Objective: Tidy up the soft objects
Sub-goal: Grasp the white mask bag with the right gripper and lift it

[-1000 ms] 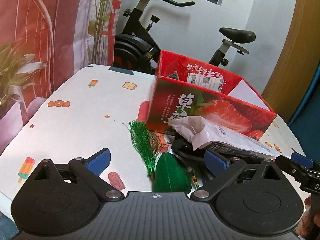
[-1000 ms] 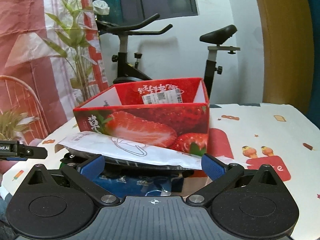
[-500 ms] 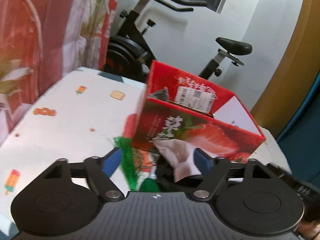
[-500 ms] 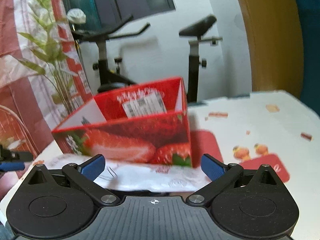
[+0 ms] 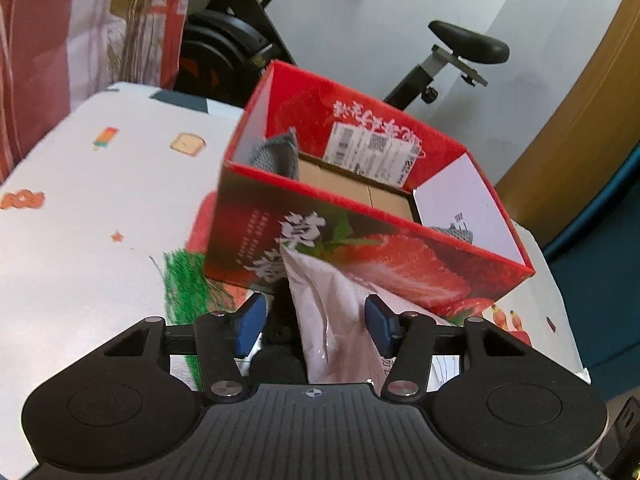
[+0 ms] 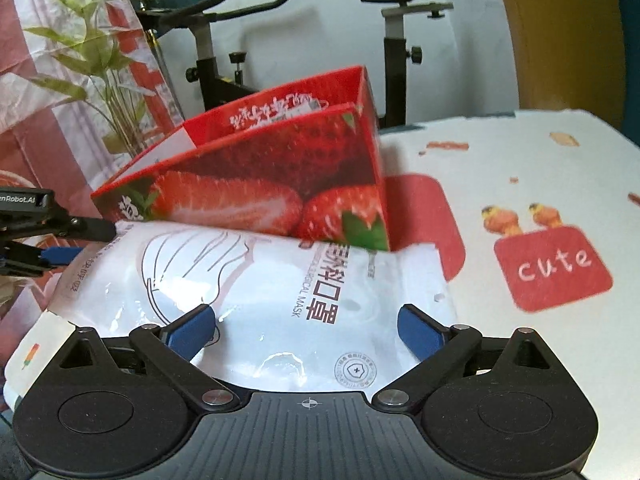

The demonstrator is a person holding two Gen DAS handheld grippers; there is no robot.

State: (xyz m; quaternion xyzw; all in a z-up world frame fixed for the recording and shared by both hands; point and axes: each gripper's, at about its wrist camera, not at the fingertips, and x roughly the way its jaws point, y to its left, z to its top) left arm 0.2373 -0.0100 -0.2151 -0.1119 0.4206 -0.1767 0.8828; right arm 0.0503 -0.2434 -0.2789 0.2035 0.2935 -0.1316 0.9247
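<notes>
A white face-mask pack (image 6: 260, 280) lies against the front of the red strawberry box (image 6: 256, 184). In the left wrist view the pack's end (image 5: 332, 312) sits between the blue pads of my left gripper (image 5: 316, 324), which stands half open around it without clamping. The open box (image 5: 360, 204) holds grey knitted items (image 5: 280, 156). My right gripper (image 6: 306, 328) is open just above the pack's near half. The left gripper's fingers (image 6: 76, 226) show at the pack's left end in the right wrist view.
A green tassel (image 5: 184, 284) lies on the patterned tablecloth (image 5: 80, 216) left of the box. A dark object (image 5: 280, 364) lies under the pack. An exercise bike (image 6: 208, 40) and a plant (image 6: 104, 60) stand behind the table.
My left gripper has risen, moved forward and narrowed around the pack's end. The right gripper has lifted and now looks down on the pack. The pack has tilted up against the box.
</notes>
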